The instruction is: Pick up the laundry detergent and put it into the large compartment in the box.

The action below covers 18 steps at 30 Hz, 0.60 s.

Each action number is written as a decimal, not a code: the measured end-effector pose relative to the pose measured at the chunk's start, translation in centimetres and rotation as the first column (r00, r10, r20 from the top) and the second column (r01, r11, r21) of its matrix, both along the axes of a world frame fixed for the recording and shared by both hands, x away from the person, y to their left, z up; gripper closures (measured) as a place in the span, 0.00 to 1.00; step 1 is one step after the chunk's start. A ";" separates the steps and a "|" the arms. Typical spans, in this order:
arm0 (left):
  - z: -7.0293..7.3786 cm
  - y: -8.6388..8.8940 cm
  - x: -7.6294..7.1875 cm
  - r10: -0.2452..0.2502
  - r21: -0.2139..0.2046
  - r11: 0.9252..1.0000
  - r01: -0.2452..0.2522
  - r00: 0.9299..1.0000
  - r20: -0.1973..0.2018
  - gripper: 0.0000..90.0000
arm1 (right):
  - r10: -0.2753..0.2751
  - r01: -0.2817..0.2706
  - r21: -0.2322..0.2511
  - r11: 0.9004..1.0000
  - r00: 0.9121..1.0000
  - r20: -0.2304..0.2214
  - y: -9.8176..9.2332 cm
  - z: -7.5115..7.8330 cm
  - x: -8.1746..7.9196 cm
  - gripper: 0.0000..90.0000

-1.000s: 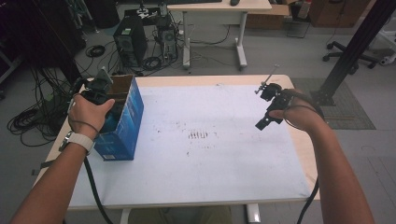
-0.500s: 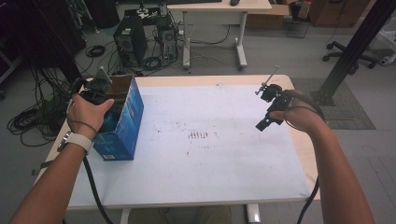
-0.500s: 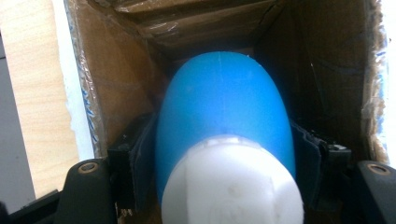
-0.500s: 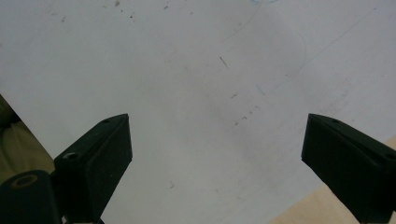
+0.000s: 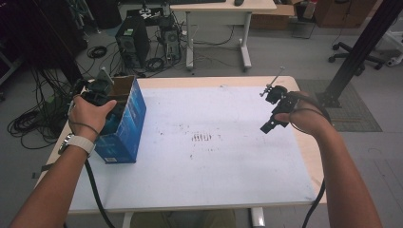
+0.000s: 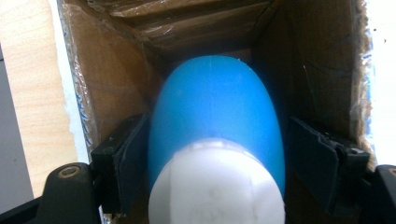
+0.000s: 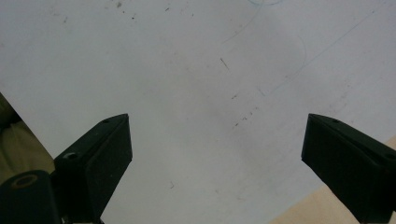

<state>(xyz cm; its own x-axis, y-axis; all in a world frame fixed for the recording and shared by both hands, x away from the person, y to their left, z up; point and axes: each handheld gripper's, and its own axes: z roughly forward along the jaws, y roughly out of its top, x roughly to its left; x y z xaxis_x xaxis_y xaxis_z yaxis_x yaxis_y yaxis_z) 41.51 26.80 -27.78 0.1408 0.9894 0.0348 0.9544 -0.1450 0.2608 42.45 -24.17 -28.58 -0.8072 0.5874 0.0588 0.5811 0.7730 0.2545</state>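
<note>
Inside box | left tongs just opening (bottle between)

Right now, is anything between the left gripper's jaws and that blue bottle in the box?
Nothing visible. The blue bottle sits directly between the left gripper jaws inside the cardboard box; they have just been opening, a gap showing on one side.
</note>
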 end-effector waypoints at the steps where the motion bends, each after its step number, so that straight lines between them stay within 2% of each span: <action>1: 0.0 0.0 0.0 -0.001 -0.001 1.000 0.001 1.000 0.001 0.25 | -0.003 0.003 -0.001 1.000 1.000 -0.002 0.0 0.0 0.0 0.10; 18: 0.8 -0.1 -0.3 -0.015 0.000 1.000 0.015 1.000 0.015 0.23 | 0.000 0.000 -0.003 1.000 1.000 0.000 0.0 0.1 -0.2 0.10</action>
<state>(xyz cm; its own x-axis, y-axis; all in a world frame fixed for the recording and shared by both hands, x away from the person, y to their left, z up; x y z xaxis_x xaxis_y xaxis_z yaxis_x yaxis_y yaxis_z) 41.25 26.73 -27.03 0.1551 0.9872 0.0366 0.9482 -0.1592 0.2749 42.24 -24.13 -28.49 -0.8069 0.5879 0.0568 0.5814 0.7736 0.2520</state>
